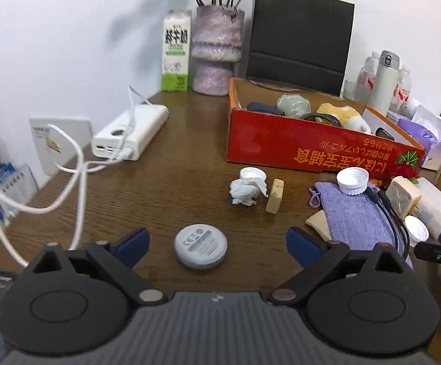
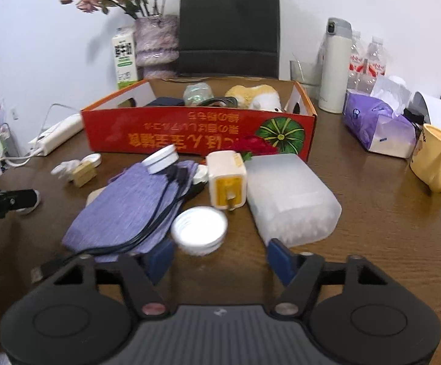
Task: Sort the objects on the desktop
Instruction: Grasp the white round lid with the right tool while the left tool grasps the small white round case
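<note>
The left gripper (image 1: 217,243) is spread wide and holds nothing. The grey round puck (image 1: 200,246) lies flat on the wooden desk (image 1: 175,167), label side up, between the two blue pads, nearer the left-hand pad and touching neither. This placement suggests the puck is the next item to be picked up.

The right gripper (image 2: 220,254) is also wide and empty. A white screw cap (image 2: 199,230) sits open side up just ahead of the fingertips, closer to the left-hand pad, partly resting against the purple cloth pouch (image 2: 129,203). A black cable (image 2: 159,213) runs across the pouch toward the left-hand finger and could snag during closure. A frosted plastic case (image 2: 290,197) lies just beyond the right-hand pad.

The red cardboard box (image 2: 196,130) stands well ahead of both grippers, already containing several items; it is probably the collection point for sorted objects.
</note>
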Tool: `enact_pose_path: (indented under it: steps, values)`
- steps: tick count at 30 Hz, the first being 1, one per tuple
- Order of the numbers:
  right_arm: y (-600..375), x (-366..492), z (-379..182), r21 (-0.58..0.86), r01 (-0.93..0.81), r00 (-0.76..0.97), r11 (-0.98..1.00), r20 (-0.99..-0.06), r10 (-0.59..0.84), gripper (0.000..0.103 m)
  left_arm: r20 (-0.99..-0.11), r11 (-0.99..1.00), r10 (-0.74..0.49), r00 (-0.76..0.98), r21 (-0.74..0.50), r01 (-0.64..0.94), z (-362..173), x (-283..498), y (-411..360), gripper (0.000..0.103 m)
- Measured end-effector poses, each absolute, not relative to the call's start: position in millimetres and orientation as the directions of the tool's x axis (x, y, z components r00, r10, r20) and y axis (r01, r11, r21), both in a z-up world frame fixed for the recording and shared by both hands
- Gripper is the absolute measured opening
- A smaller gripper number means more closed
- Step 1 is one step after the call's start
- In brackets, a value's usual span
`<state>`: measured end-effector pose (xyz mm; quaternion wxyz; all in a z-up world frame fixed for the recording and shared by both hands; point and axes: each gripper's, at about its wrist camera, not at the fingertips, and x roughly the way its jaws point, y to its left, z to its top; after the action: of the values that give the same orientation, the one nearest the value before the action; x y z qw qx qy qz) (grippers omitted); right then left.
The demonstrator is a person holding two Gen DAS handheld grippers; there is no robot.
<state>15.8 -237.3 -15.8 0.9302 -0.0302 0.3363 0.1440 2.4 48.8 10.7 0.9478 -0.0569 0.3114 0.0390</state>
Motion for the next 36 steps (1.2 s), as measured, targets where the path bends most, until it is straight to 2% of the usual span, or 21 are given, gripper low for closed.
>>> enact_pose_path:
  steps: [5, 8, 9, 10, 11, 12, 16, 29, 36]
  values:
    - [-230, 23, -21, 0.012, -0.301, 0.738, 0.954, -0.630, 0.241, 0.065, -0.630, 0.989, 0.044, 0.776, -0.084, -0.123, 0, 19, 52, 0.088]
    - [-226, 26, -22, 0.012, -0.315, 0.737, 0.949, -0.627, 0.252, 0.065, -0.618, 0.987, 0.036, 0.785, -0.104, -0.127, 0, 20, 54, 0.081]
    - [-225, 27, -22, 0.011, -0.316, 0.739, 0.949, -0.624, 0.253, 0.065, -0.614, 0.986, 0.031, 0.789, -0.109, -0.124, 0, 20, 56, 0.074]
    - [-223, 27, -22, 0.009, -0.315, 0.743, 0.949, -0.620, 0.252, 0.062, -0.610, 0.987, 0.033, 0.792, -0.105, -0.123, 0, 19, 55, 0.061]
    - [-222, 27, -23, 0.011, -0.316, 0.747, 0.949, -0.614, 0.256, 0.060, -0.606, 0.988, 0.038, 0.795, -0.096, -0.121, 0, 18, 53, 0.054]
    - [-222, 27, -23, 0.015, -0.318, 0.749, 0.948, -0.609, 0.261, 0.051, -0.603, 0.989, 0.040, 0.797, -0.088, -0.116, 0, 17, 52, 0.041]
    - [-218, 24, -22, 0.011, -0.330, 0.752, 0.944, -0.602, 0.269, 0.039, -0.598, 0.996, 0.008, 0.801, -0.066, -0.059, 1, 9, 42, 0.039]
    - [-246, -31, -20, 0.040, -0.291, 0.753, 0.956, -0.606, 0.255, 0.039, -0.618, 0.998, -0.062, 0.784, -0.056, 0.034, 4, -46, 20, 0.039]
    - [-253, -84, -12, 0.034, -0.330, 0.768, 0.944, -0.571, 0.289, 0.039, -0.609, 0.988, -0.153, 0.778, -0.074, 0.136, 5, -88, 8, 0.039]
